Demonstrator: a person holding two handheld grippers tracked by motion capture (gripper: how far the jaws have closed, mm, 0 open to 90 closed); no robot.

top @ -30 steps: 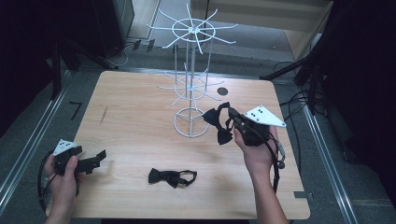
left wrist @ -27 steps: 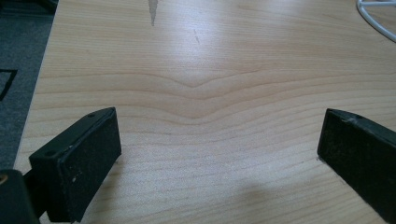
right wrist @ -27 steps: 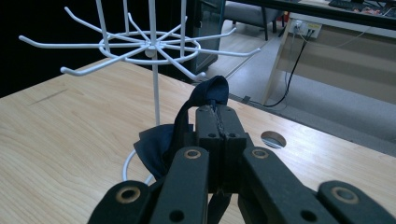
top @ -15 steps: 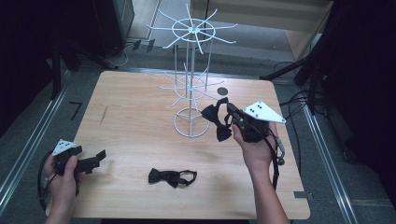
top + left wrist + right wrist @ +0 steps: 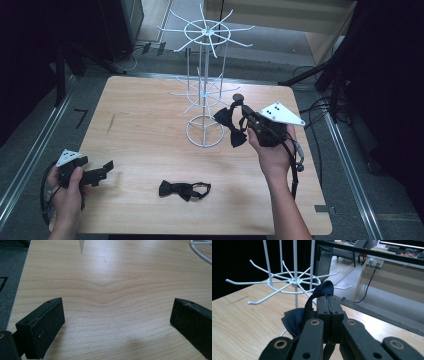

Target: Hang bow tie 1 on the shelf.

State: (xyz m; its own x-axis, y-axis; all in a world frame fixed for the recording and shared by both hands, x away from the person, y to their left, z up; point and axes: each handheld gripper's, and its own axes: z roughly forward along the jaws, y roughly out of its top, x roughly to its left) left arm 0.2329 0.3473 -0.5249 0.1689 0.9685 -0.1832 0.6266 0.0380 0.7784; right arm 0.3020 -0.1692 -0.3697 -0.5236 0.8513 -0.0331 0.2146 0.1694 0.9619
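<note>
Bow tie (image 5: 231, 126) hangs pinched in the closed right tool (image 5: 246, 116), beside the rack (image 5: 204, 100).

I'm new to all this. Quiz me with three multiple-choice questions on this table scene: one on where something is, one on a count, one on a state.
1. Where does the loose bow tie lie?
A. on the table's near part
B. on the floor
C. hanging from the rack's top ring

2. How many bow ties are there?
A. one
B. two
C. four

3. How do the right tool's jaws stand?
A. wide apart
B. shut on a bow tie's strap
C. shut on a rack hook

Answers: 1 A, it lies flat on the wood table between the two hands. 2 B, one on the table, one held bow tie beside the white wire rack. 3 B, the strap is pinched between them.
</note>
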